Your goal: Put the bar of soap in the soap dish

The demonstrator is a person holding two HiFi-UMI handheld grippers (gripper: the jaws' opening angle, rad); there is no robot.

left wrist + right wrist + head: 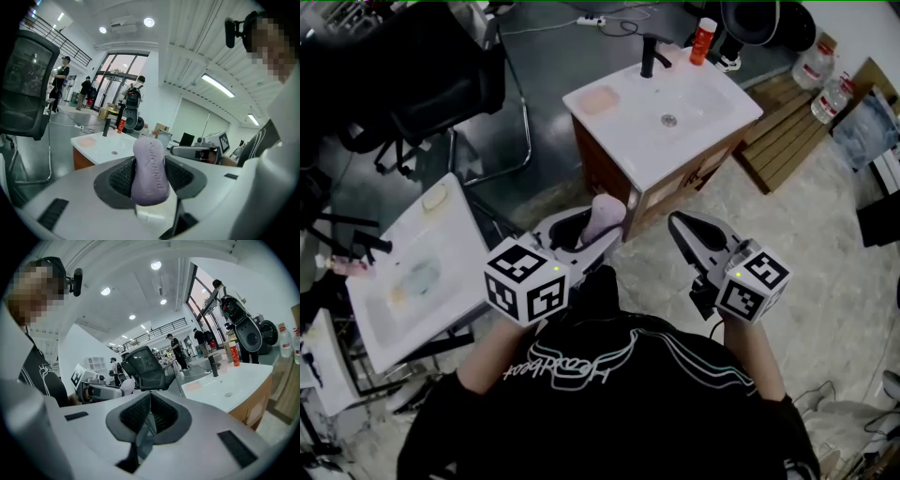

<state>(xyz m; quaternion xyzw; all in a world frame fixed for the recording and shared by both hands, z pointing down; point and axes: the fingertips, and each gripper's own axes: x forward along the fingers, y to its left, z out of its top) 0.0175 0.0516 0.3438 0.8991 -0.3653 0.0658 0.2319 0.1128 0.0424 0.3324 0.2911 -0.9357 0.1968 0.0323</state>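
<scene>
Far left of the head view: black office chair (403, 84) in the upper left corner. Below it, a white basin on a stand (464, 253) runs along the left edge, slanted in the frame. Lower centre-left: left gripper (592, 228), marker cube toward the person, jaws held apart and clamped on the bar of soap (606, 216). The soap is pale purple and stands on end between the ribbed pads, upper half sticking out past the jaw tips. The left gripper view shows both pads pressed against its flat sides. The soap is off any surface, in front of the near-left corner of the vanity and well apart from the dish. Upper centre: white vanity sink (703, 131) on a wooden cabinet, drain in the bowl. The pink soap dish (600, 99) sits on the vanity top at its left end, beside the bowl. Black faucet (652, 56) at the back rim, orange bottle (704, 40) just right of it. Lower centre-right: right gripper (678, 223), beside the left one and pointing the same way, jaws closed together pad on pad, holding nothing. Far right: wooden pallet (787, 131) on the floor against the vanity, two clear bottles (834, 94) at the upper right.
</scene>
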